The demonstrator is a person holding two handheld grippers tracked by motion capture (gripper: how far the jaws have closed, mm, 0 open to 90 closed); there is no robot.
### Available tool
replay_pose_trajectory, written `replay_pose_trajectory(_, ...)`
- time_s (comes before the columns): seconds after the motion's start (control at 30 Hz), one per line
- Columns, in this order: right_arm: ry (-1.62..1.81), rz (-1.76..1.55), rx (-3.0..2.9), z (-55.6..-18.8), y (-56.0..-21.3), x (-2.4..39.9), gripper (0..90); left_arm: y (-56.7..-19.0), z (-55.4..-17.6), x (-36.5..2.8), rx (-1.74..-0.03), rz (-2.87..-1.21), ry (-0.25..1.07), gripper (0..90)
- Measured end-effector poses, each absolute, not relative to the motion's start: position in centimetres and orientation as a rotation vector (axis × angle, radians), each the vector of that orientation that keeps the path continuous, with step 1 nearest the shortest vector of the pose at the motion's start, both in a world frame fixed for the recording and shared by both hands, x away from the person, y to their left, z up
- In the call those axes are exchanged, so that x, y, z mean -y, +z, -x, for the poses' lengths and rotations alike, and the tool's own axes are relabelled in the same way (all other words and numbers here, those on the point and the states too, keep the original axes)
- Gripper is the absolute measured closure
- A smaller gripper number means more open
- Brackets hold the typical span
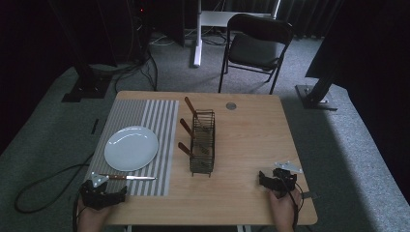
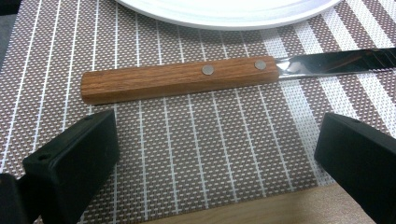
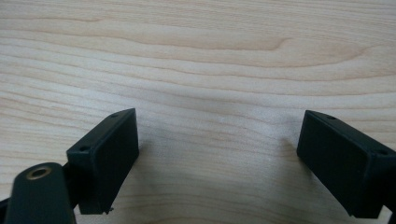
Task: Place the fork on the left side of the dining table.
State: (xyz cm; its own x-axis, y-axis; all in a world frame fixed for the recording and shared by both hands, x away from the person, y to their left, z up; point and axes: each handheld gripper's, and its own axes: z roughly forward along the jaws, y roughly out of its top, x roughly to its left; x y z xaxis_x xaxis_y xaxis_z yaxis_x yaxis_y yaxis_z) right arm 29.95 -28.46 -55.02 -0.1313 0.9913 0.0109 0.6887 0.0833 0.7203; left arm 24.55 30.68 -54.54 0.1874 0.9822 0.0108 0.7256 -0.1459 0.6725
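The knife [image 1: 126, 177] lies flat on the striped mat [image 1: 159, 121], near the mat's front edge at the front left of the counter [image 1: 241, 145], its wooden handle toward my left tongs [image 1: 103, 193] and its blade pointing toward the counter's middle. Just behind it on the same mat sits the white plate [image 1: 131, 148], near the knife but apart from it.

My left tongs are spread wide and hold nothing; the handle lies just ahead of them, not between the jaws. My right tongs [image 1: 276, 181] are also spread and empty, resting at the front right corner of the counter, well apart from everything.

I judge the place setting partly done: plate and knife are laid out, while the wire rack [image 1: 202, 143] in the middle of the counter holds three more wooden-handled pieces, so those seem left to set out.

The left gripper view gives me the knife [image 2: 187, 77] close up, with two rivets in the handle, the weave of the mat [image 2: 187, 149] and the plate rim [image 2: 224, 14]. The right gripper view gives bare wood grain of the counter [image 3: 196, 56] ahead of the jaws. The high view adds the rack and the whole layout.
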Motion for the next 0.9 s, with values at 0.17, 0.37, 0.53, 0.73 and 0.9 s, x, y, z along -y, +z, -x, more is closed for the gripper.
replay_pose_trajectory(0.17,0.809,-1.651,-1.877,-29.95,-55.03,28.46,12.4,-54.53,-24.56,-30.69,-1.595,-1.935,0.628,0.0)
replay_pose_trajectory(0.37,0.808,-1.651,-1.876,-29.95,-55.02,28.47,12.5,-54.54,-24.55,-30.69,-1.594,-1.935,0.628,0.0)
replay_pose_trajectory(0.53,0.809,-1.652,-1.876,-29.95,-55.02,28.46,12.5,-54.58,-24.5,-30.71,-1.588,-1.933,0.63,0.0)
replay_pose_trajectory(0.73,0.809,-1.653,-1.876,-29.95,-55.03,28.46,12.5,-54.37,-24.41,-30.45,-1.623,-1.932,0.623,0.3)
replay_pose_trajectory(0.9,0.808,-1.653,-1.876,-30.02,-55.02,28.47,12.6,-54.06,-23.99,-30.09,-1.611,-1.939,0.588,2.6)
